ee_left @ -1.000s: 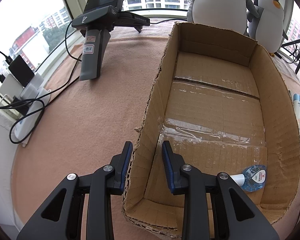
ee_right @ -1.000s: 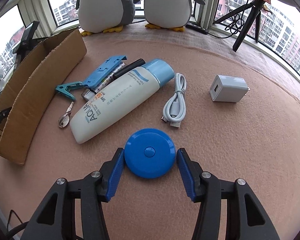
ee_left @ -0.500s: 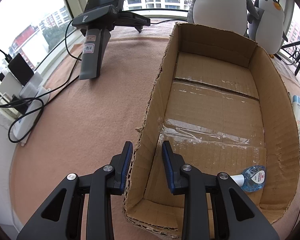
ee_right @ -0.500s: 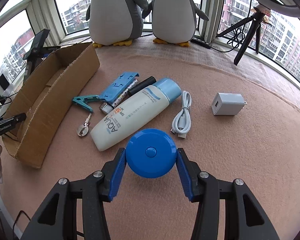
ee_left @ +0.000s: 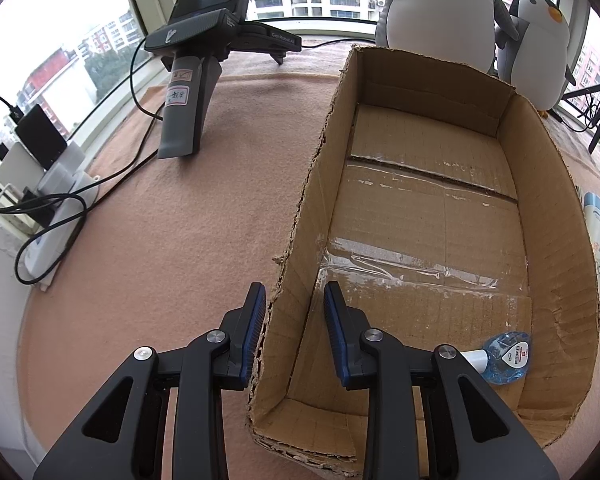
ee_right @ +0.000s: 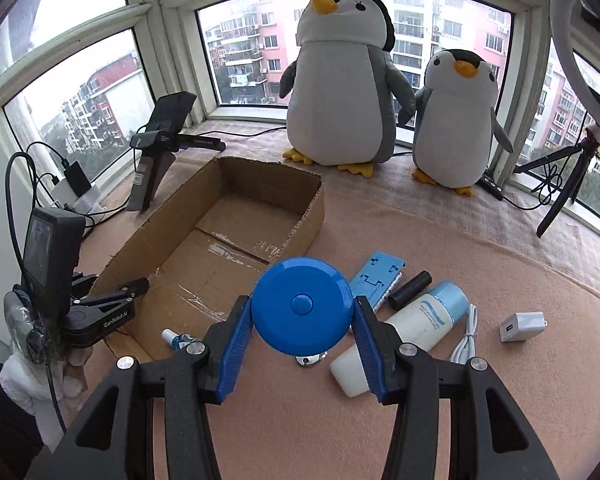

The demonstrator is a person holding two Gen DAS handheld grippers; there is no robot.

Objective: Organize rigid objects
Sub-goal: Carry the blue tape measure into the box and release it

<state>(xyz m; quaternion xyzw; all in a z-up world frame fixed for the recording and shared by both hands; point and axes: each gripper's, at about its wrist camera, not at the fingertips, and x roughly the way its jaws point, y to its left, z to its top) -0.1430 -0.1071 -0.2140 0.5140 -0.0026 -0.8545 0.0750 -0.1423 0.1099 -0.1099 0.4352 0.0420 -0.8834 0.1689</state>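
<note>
Right wrist: blue disc (ee_right: 302, 305) between gripper (ee_right: 302, 334) fingers.

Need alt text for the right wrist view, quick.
The right hand-held gripper holds a round blue tape measure raised above the tan cloth, near an open cardboard box. Behind it lie a white lotion tube, cable and charger.

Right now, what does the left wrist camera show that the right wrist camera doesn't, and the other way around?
Only the left wrist view shows the left gripper astride the cardboard box's side wall, jaws apart.

Only the right wrist view shows the right gripper gripping the blue round case, plus the white charger and black cylinder.

Both show the box, the small clear bottle inside it, and the two plush penguins.
</note>
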